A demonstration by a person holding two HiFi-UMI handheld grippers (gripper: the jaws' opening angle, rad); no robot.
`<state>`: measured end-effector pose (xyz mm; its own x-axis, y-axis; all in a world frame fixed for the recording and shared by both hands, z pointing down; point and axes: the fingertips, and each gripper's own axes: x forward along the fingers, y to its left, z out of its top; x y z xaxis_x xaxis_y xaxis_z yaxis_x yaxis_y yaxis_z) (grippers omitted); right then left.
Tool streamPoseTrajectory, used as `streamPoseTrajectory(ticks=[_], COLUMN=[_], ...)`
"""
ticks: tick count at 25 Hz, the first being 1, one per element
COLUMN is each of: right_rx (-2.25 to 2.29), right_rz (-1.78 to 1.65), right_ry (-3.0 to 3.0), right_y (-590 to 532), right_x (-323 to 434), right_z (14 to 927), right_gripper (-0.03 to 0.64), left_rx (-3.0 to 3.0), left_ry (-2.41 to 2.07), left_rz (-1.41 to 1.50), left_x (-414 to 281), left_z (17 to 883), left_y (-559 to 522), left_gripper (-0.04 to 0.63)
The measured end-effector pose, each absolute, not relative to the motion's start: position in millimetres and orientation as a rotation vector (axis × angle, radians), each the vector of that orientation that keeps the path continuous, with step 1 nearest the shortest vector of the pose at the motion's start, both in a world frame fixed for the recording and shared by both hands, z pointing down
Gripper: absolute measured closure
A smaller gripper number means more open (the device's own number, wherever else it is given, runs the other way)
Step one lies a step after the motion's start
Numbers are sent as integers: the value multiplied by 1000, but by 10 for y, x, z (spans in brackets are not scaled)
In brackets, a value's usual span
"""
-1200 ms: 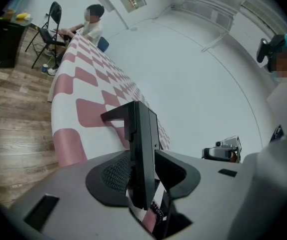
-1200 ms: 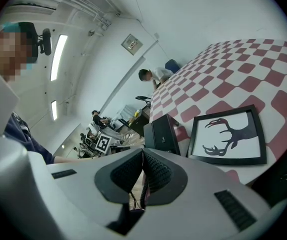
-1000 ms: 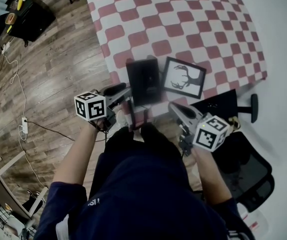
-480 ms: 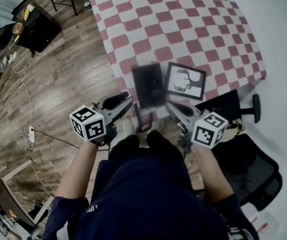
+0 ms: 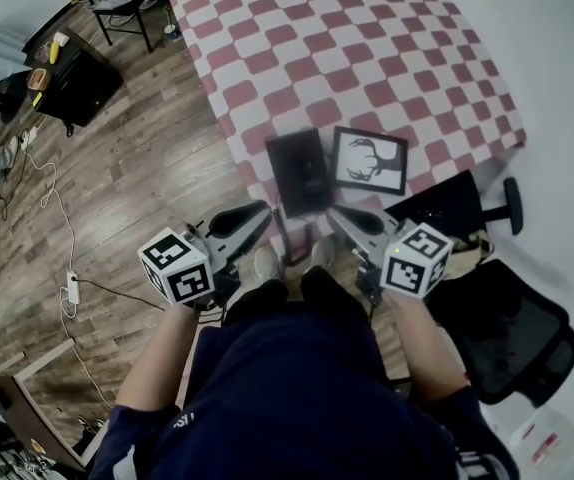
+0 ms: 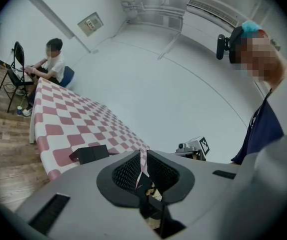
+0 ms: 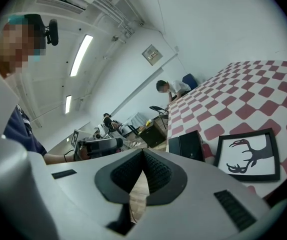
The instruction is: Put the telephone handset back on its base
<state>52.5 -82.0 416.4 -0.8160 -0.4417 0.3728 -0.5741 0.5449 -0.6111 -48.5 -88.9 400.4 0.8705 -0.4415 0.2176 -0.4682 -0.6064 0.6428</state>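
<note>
A table [image 5: 387, 48] under a red-and-white checked cloth is seen ahead, and at its near edge a black telephone [image 5: 300, 171] is found, its long axis running away from the person; whether the handset sits on it cannot be told. A framed deer picture [image 5: 369, 161] is set just to its right. The telephone lies ahead of and between both grippers, neither clearly nearer. The left gripper [image 6: 142, 154] is closing on nothing; the right gripper [image 7: 142, 154] is pressed together, empty.
</note>
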Motion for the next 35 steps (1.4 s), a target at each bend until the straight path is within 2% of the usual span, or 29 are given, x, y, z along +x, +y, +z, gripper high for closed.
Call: streamPoseTrajectory(ticks=[19,35], right_rx=[941,909], right_rz=[827,790], right_ry=[-2690,-2682], right_y=[-622,-486], right_x=[300,194], right_z=[3635,3615], right_gripper=[600,600], left_rx=[2477,2469], left_ry=[-530,-537], left_rz=[53,4], left_x=[-439,-465], left_z=[3488,3484], left_y=[-686,-623], left_gripper=[546,546])
